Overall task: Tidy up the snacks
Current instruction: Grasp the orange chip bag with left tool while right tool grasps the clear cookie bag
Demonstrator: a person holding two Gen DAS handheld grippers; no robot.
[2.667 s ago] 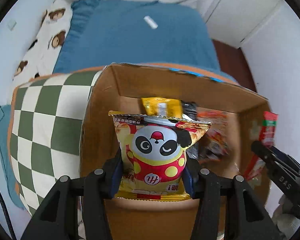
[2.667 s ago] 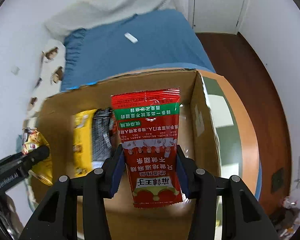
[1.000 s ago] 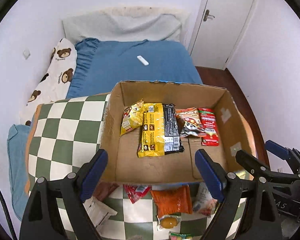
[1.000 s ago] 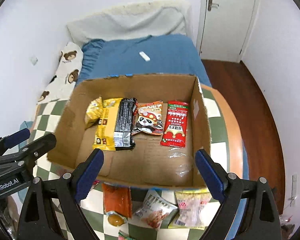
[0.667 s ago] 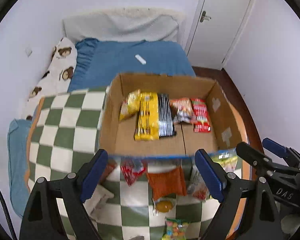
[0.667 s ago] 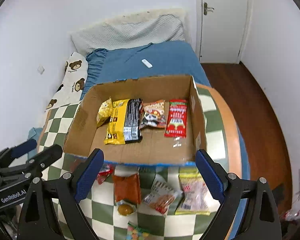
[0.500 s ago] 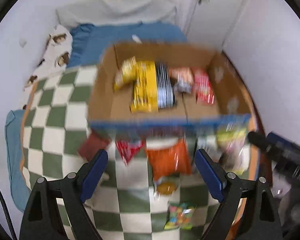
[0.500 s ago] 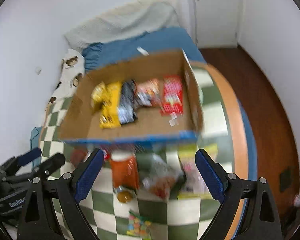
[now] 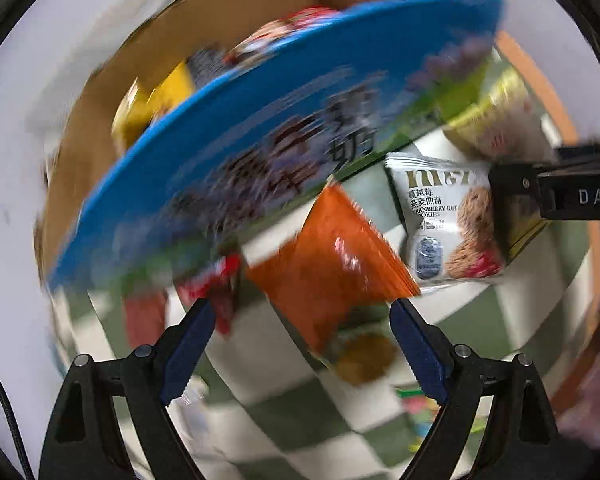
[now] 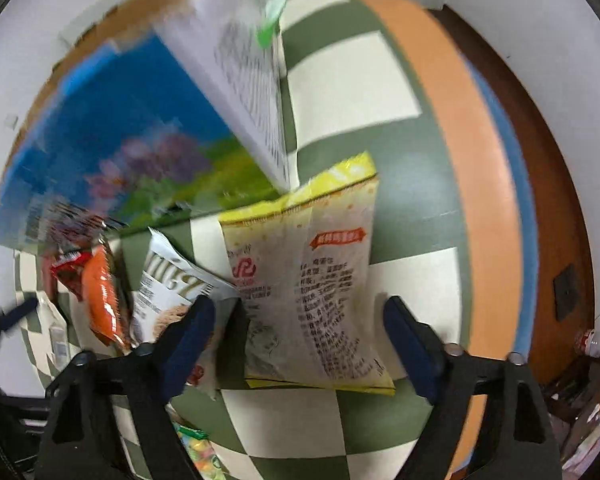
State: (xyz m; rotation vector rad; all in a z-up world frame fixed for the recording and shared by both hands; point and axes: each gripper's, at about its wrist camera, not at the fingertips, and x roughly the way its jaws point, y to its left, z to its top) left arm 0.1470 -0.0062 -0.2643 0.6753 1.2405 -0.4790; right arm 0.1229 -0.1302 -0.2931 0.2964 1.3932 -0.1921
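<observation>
Right gripper jaws spread, astride yellow bag; bag long axis along fingers. Left gripper jaws spread, empty, over orange bag.

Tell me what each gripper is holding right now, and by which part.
Nothing. The left gripper is open above the orange packet; the right gripper is open, straddling the pale yellow bag without closing.

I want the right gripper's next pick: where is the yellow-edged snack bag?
In the right wrist view the yellow-edged snack bag lies on the checkered cloth, between the open right gripper's fingers, beside the cookie packet.
</observation>
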